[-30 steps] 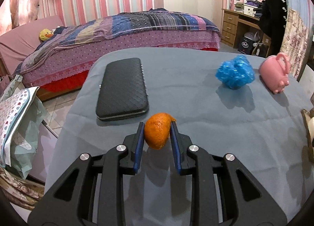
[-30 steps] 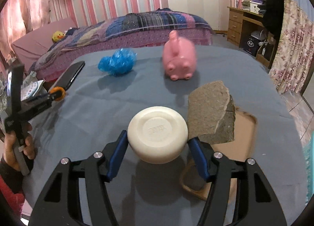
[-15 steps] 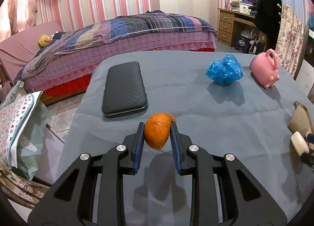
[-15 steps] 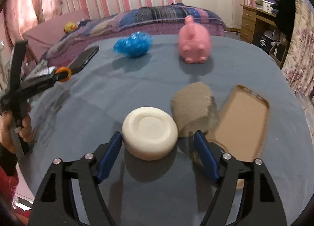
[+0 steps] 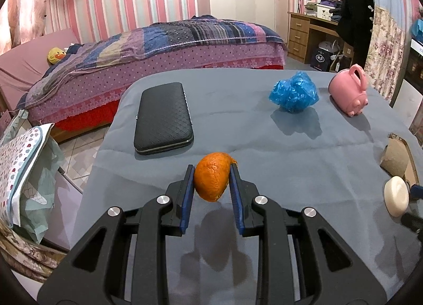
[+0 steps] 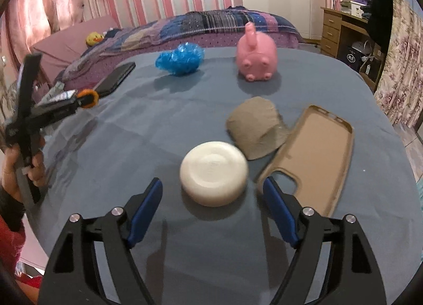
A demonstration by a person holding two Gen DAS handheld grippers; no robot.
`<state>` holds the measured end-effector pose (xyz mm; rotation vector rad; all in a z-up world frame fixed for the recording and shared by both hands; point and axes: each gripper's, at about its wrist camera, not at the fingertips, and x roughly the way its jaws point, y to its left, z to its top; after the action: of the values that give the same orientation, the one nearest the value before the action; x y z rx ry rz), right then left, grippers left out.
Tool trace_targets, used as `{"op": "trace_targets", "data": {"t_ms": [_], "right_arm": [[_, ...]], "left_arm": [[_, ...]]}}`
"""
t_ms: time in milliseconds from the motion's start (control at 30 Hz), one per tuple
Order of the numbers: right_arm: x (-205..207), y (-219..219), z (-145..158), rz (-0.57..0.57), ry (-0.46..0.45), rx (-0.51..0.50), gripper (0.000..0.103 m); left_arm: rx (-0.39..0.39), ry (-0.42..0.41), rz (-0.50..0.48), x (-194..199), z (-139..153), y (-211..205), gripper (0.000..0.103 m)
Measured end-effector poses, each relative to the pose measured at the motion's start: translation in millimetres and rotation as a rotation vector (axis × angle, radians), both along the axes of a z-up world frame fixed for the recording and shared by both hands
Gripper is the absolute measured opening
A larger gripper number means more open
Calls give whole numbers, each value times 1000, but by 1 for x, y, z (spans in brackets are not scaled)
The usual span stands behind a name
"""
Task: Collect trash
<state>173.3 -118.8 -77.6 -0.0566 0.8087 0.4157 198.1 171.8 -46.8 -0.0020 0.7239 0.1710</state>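
At the desk's left edge, the left tongs (image 5: 211,182) are clamped narrow on an orange peel (image 5: 211,176), held just above the grey cloth (image 5: 264,146) with its shadow beneath. The black case (image 5: 162,117) lies just beyond, near the far-left corner, its long side running along the left edge. Open cloth stretches from the peel across to the blue bag (image 5: 293,92) and the pink pig (image 5: 349,93) by the far edge. Toward the near right, the right tongs (image 6: 212,195) have just been opening and stand wide, pads clear on both sides of the white soap (image 6: 214,172), which sits on the cloth between them. Just beyond the soap lies a grey scrap (image 6: 255,130), touching the tan phone case (image 6: 314,156) that reaches toward the right edge. The middle of the desk is bare cloth with a few creases. A hand (image 6: 26,170) grips the left tool past the left edge. Behind the desk stands a bed (image 5: 164,48) under a striped quilt, pink striped walls, and a wooden dresser (image 5: 312,32) to the right.
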Motion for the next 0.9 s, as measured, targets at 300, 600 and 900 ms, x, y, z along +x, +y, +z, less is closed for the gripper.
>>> {"op": "trace_targets", "data": {"t_ms": [300, 600, 900], "right_arm": [[17, 15, -10, -40, 12, -30, 60], [0, 10, 13, -17, -61, -11, 60], [-17, -60, 59, -120, -173, -29, 60]], "left_arm": [[4, 14, 5, -6, 0, 4, 25], [33, -1, -7, -7, 11, -6, 25], [23, -42, -59, 3, 25, -53, 25]]}}
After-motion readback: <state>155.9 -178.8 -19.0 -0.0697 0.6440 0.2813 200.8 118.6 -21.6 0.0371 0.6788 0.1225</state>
